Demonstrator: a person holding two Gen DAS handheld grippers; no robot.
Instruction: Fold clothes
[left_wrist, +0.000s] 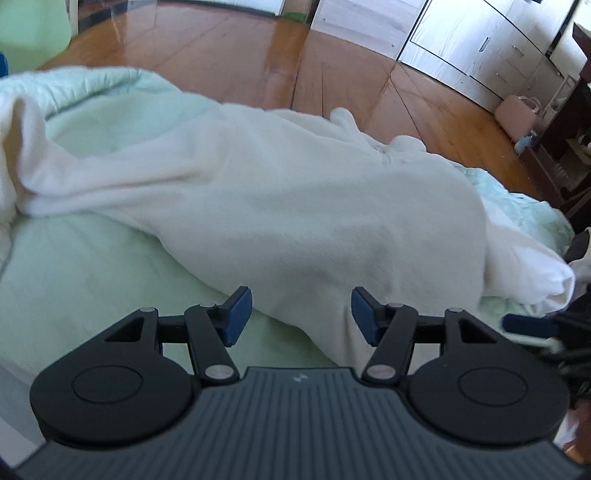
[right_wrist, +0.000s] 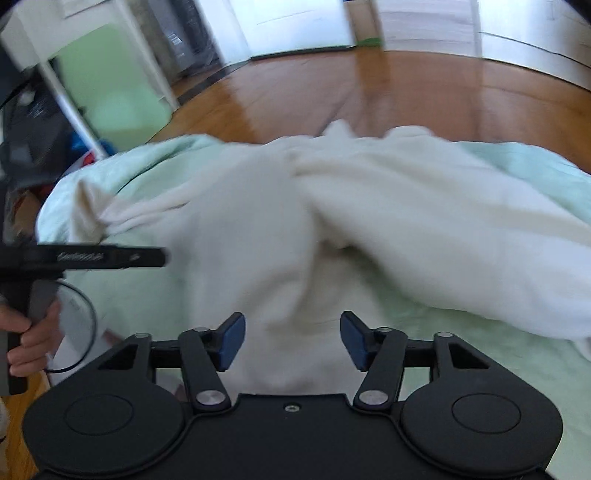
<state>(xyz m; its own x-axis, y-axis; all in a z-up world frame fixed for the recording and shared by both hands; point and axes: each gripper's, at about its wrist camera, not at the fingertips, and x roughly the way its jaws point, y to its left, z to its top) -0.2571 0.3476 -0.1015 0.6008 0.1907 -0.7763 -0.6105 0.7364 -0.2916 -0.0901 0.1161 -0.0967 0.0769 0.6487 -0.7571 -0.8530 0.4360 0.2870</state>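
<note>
A white fleece garment (left_wrist: 266, 199) lies spread and rumpled on a pale green blanket (left_wrist: 85, 266). My left gripper (left_wrist: 301, 315) hovers open just over the garment's near edge, with nothing between its blue pads. In the right wrist view the same garment (right_wrist: 424, 221) bunches into folds across the blanket (right_wrist: 517, 162). My right gripper (right_wrist: 291, 339) is open above the garment's near part, holding nothing. The left gripper's black body (right_wrist: 92, 256) shows at the left of that view, gripped by a hand (right_wrist: 29, 339).
Wooden floor (left_wrist: 332, 66) lies beyond the blanket. White cabinets (left_wrist: 480, 44) and a pink bag (left_wrist: 517, 114) stand at the far right. A white table leg (right_wrist: 70, 99) and dark clutter sit at the left in the right wrist view. The other gripper's blue tip (left_wrist: 528, 325) shows at right.
</note>
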